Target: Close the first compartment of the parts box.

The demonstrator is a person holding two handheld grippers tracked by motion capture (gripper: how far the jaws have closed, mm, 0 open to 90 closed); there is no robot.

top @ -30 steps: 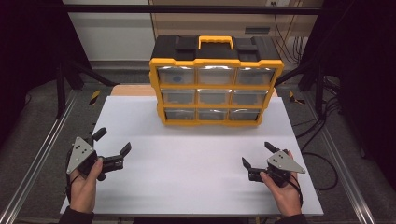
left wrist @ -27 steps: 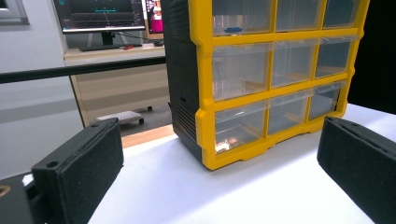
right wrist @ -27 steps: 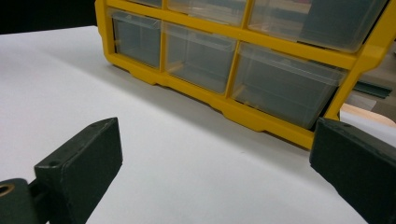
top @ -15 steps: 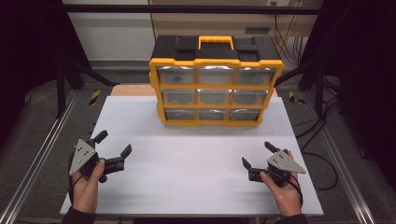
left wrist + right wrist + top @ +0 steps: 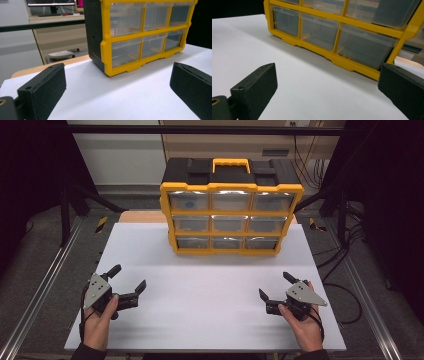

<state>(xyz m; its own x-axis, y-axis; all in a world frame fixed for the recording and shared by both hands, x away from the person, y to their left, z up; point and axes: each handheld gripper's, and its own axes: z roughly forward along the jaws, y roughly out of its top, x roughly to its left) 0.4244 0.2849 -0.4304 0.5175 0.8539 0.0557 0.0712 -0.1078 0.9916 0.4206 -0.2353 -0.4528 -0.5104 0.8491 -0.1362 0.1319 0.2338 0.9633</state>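
1. The drawer cabinet (image 5: 231, 207) stands at the far side of the counter (image 5: 210, 290), all drawers closed.
2. The left tool (image 5: 128, 285) and right tool (image 5: 275, 286) are spread, empty, well apart from it.
3. No work has started, it seems.

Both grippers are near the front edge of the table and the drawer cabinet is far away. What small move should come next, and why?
Probably bring one open gripper, say the right gripper, forward toward the drawer cabinet. Both it and the left gripper hold nothing, bare table lies between, and every drawer looks shut.
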